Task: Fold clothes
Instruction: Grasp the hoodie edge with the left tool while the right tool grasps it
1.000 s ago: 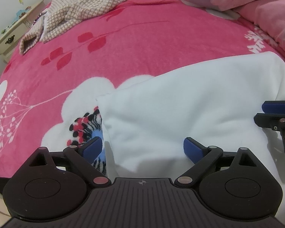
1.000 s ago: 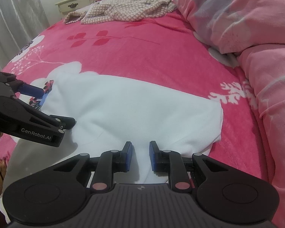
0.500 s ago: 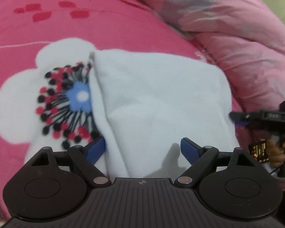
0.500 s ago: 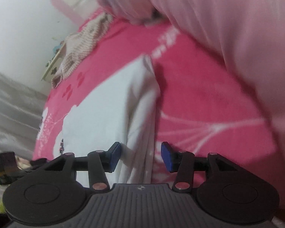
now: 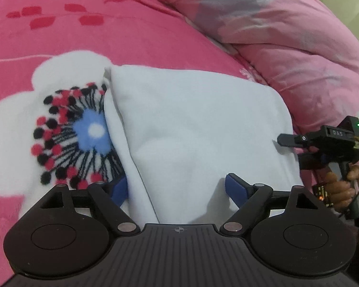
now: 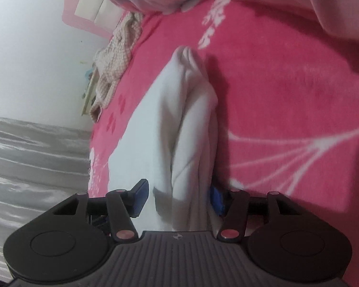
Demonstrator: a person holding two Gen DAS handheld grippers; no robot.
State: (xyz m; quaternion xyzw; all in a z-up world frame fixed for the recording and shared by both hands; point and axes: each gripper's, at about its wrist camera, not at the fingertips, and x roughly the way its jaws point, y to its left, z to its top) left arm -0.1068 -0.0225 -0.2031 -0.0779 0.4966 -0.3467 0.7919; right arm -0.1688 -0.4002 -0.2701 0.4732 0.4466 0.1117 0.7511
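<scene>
A white garment (image 5: 198, 129) lies folded into a rectangle on the pink bed. My left gripper (image 5: 177, 189) is open at its near edge, the blue pads wide apart with the layered left edge between them and no pad pressing. My right gripper (image 6: 177, 199) is rolled on its side at the garment's right edge (image 6: 189, 124). Its jaws are opening and the stacked fold sits between them, loose. The left wrist view shows that right gripper (image 5: 289, 141) side-on at the cloth's right edge, with a hand (image 5: 339, 191) on its grip.
The pink fleece blanket (image 5: 131, 35) has a flower print (image 5: 91, 129) beside the garment. A bulky pink quilt (image 5: 287, 35) crowds the right side. A checked beige garment (image 6: 117, 57) lies at the far end, near a bedside table (image 6: 88, 93) and grey curtain (image 6: 24, 155).
The right gripper has rolled onto its side, moved to the garment's right edge and opened from nearly shut. The left gripper has swung right toward the quilt, its jaws a little narrower.
</scene>
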